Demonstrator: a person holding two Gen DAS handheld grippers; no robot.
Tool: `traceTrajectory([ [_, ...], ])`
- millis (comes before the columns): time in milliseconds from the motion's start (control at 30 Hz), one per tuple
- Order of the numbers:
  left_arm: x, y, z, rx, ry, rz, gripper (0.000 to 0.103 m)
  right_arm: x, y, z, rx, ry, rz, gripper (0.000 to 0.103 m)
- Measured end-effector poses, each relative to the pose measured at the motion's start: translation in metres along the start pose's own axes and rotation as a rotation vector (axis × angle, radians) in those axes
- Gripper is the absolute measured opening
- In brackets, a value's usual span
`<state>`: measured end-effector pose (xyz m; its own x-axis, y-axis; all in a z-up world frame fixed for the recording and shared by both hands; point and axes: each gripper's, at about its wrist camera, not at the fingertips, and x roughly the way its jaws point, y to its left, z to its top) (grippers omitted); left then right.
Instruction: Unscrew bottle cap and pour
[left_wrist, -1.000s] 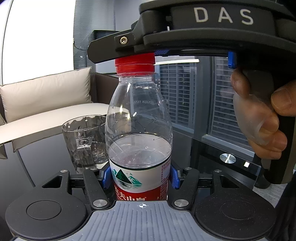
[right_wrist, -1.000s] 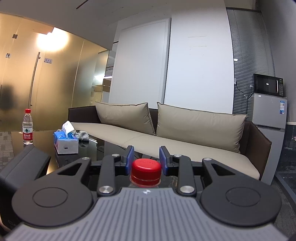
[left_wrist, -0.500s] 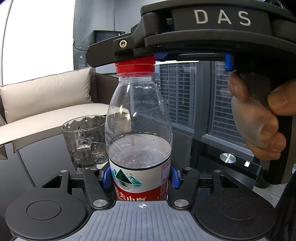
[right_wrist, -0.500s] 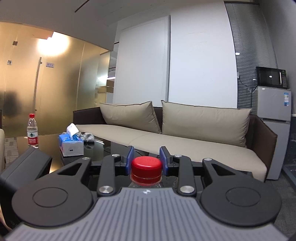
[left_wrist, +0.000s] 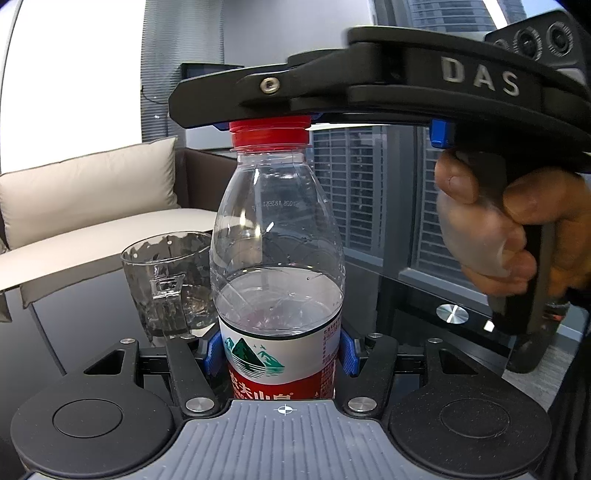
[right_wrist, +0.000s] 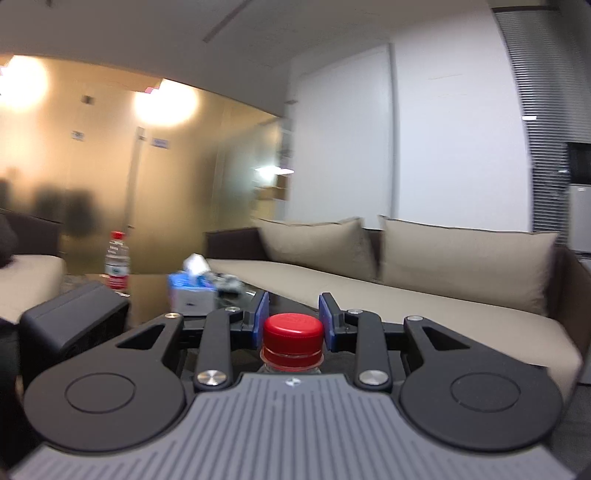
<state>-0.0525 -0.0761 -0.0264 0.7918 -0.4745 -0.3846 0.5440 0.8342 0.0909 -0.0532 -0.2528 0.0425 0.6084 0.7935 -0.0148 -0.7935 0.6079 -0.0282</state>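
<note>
A clear water bottle (left_wrist: 277, 236) with a red-and-white label stands upright on the dark glass table (left_wrist: 74, 325), roughly half full. My left gripper (left_wrist: 279, 354) is shut on its label, blue pads (left_wrist: 213, 354) pressed on both sides. My right gripper (left_wrist: 267, 123) comes in from above and to the right, held by a hand (left_wrist: 495, 229), and is shut on the red cap (left_wrist: 269, 134). In the right wrist view the red cap (right_wrist: 293, 334) sits between the blue pads (right_wrist: 261, 319) of the right gripper (right_wrist: 293, 314). A glass mug (left_wrist: 166, 280) stands just behind the bottle on the left.
Beige sofas (right_wrist: 424, 295) line the far side of the table. A second water bottle (right_wrist: 117, 262) and a blue tissue box (right_wrist: 192, 291) stand further along the table. The table's right edge (left_wrist: 461, 314) lies under the hand.
The right gripper has swung round on the cap: its body now tilts in the left wrist view, and the room has slid rightward, blurred, in the right wrist view. Bottle and left gripper have stayed put.
</note>
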Motion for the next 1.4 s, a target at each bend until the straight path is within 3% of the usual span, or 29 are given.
traceTrajectory([
  [333, -0.001, 0.001, 0.000, -0.011, 0.000, -0.006, 0.055, -0.006, -0.026, 0.000, 0.026, 0.002, 0.154, 0.032],
  [400, 0.000, 0.002, 0.000, -0.008, 0.000, -0.003, 0.054, -0.010, -0.024, 0.000, 0.044, 0.001, 0.122, 0.035],
  [533, 0.000, 0.001, 0.000, -0.003, 0.000, 0.005, 0.055, -0.015, -0.009, 0.006, 0.067, 0.017, 0.023, 0.053],
  [667, 0.000, 0.001, 0.000, -0.008, 0.003, 0.008, 0.055, -0.007, 0.011, 0.014, 0.085, 0.074, -0.114, 0.053],
  [800, 0.000, 0.001, 0.001, -0.009, 0.005, 0.011, 0.055, -0.006, 0.022, 0.019, 0.111, 0.070, -0.181, 0.053],
  [867, 0.000, 0.002, 0.001, -0.013, 0.007, 0.011, 0.055, -0.003, 0.026, 0.019, 0.117, 0.082, -0.211, 0.049],
  [900, 0.000, 0.002, 0.001, -0.015, 0.008, 0.011, 0.055, -0.001, 0.027, 0.018, 0.115, 0.099, -0.223, 0.041],
  [1000, 0.000, 0.002, 0.001, -0.010, 0.008, 0.012, 0.055, -0.001, 0.031, 0.015, 0.101, 0.103, -0.229, 0.033],
  [1233, 0.000, 0.003, 0.000, -0.012, 0.010, 0.011, 0.055, 0.002, 0.037, 0.011, 0.075, 0.098, -0.240, 0.032],
  [1400, -0.001, 0.003, 0.000, -0.008, 0.007, 0.015, 0.055, -0.002, 0.028, 0.009, 0.024, 0.086, -0.166, 0.032],
])
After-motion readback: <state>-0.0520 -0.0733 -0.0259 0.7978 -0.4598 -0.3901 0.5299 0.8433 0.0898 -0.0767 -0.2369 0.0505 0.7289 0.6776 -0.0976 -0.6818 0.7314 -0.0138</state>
